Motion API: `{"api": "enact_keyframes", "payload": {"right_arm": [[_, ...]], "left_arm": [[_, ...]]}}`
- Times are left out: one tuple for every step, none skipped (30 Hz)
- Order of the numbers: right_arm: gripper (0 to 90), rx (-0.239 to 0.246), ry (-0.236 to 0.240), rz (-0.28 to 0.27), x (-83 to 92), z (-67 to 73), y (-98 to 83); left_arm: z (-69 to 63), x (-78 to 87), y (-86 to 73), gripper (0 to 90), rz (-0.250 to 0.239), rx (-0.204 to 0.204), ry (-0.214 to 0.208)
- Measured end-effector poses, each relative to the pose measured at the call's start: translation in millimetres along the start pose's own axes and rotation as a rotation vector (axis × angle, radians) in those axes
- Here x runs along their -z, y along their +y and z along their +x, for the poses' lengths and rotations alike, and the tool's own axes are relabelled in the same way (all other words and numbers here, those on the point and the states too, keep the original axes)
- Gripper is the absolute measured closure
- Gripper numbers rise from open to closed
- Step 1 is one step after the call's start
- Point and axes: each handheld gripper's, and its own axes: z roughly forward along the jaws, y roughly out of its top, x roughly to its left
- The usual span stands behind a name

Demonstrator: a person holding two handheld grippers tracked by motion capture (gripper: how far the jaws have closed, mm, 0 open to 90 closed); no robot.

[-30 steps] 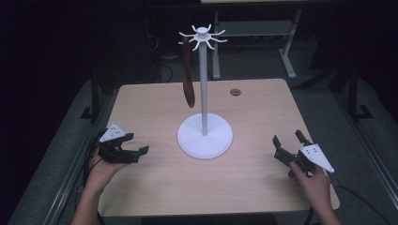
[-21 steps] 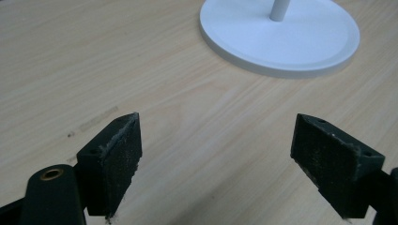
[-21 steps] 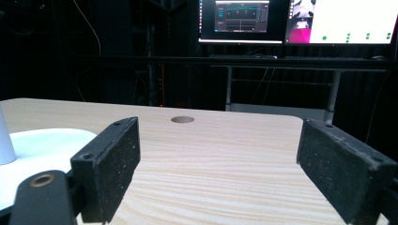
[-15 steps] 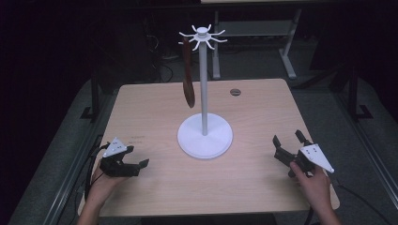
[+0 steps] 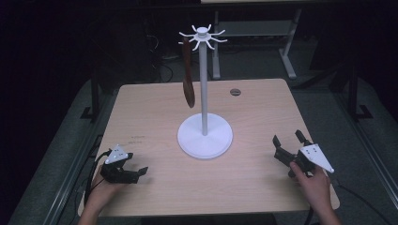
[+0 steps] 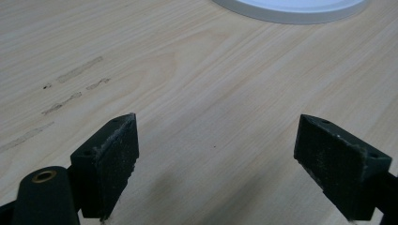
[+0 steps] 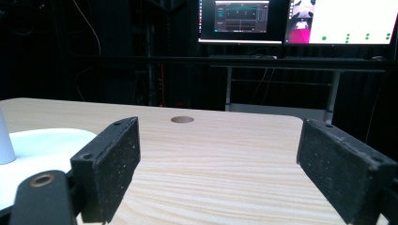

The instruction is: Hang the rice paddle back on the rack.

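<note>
A white stand [image 5: 204,135] with a round base and a crown of hooks rises from the middle of the wooden table [image 5: 155,112]. A brown spoon-like utensil [image 5: 187,75] hangs from one of its left hooks. My left gripper [image 5: 136,174] rests low at the table's front left, open, nothing between its jaws. In the left gripper view its pads [image 6: 112,157] hover over bare wood, with the stand's base [image 6: 291,7] at the top edge. My right gripper [image 5: 287,146] sits at the front right, open and empty. The right gripper view shows the base [image 7: 42,145] at left.
A small round hole [image 5: 235,92] marks the table's far right part, also seen as a grommet [image 7: 182,119]. Metal desk legs [image 5: 288,42] stand behind the table. Lit monitors [image 7: 300,21] glow in the dark background. Cables trail off both front corners.
My left gripper has drawn back toward the table's front edge and lowered. The right gripper and the stand have stayed put.
</note>
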Motion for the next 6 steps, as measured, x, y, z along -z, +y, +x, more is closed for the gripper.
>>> {"api": "enact_keyframes", "payload": {"right_arm": [[13.0,-0.001,0.0,0.001,0.0,0.2,0.0],[13.0,0.0,0.0,0.0,0.0,0.1,0.0],[13.0,0.0,0.0,0.0,0.0,0.2,0.0],[13.1,0.001,0.0,0.0,0.0,0.2,0.0],[13.1,0.0,0.0,0.0,0.0,0.2,0.0],[13.0,0.001,0.0,0.0,0.0,0.1,0.0]], "left_arm": [[0.5,0.3,-0.1,13.7,0.006,-0.004,0.001],[0.7,0.3,-0.1,13.7,0.007,-0.004,0.001],[0.9,0.3,-0.2,13.7,0.008,-0.005,0.003],[1.0,0.2,-0.2,13.7,0.008,-0.007,0.005],[1.2,0.1,-0.2,13.8,0.008,-0.007,0.006],[1.7,-0.1,-0.1,13.7,0.008,-0.011,0.008]]}}
